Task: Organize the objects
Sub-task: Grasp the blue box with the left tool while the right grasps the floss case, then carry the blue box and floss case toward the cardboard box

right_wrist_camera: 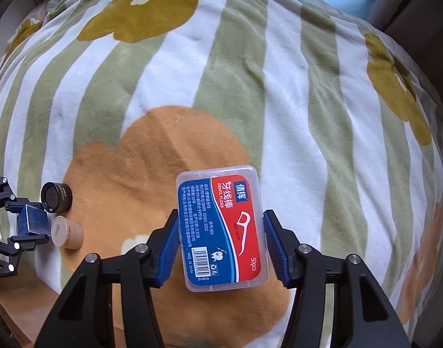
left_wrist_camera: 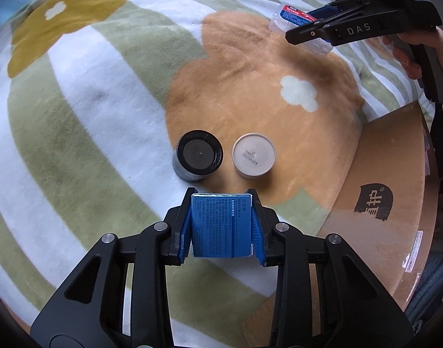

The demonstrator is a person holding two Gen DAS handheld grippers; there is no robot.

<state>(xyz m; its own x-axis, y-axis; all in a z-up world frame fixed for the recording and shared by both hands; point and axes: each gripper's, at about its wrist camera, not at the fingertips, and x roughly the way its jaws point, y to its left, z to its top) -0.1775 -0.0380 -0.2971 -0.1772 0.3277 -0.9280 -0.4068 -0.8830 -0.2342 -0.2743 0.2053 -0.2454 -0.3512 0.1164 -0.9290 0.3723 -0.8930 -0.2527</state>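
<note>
My left gripper (left_wrist_camera: 221, 195) is shut on a blue printed box (left_wrist_camera: 221, 226), held just above the blanket. Right in front of it stand a black jar (left_wrist_camera: 198, 155) and a beige jar (left_wrist_camera: 254, 154), side by side. My right gripper (right_wrist_camera: 220, 214) is shut on a clear dental floss box (right_wrist_camera: 221, 226) with a red and blue label, held above the blanket. That floss box (left_wrist_camera: 291, 18) and right gripper (left_wrist_camera: 305, 32) show at the upper right of the left wrist view. The jars (right_wrist_camera: 57, 197) (right_wrist_camera: 68, 232) and blue box (right_wrist_camera: 34, 221) show at the left of the right wrist view.
A striped green and white fleece blanket (left_wrist_camera: 85, 92) with orange and mustard flowers covers the surface. A brown cardboard box (left_wrist_camera: 390, 203) lies at the right edge, next to the jars.
</note>
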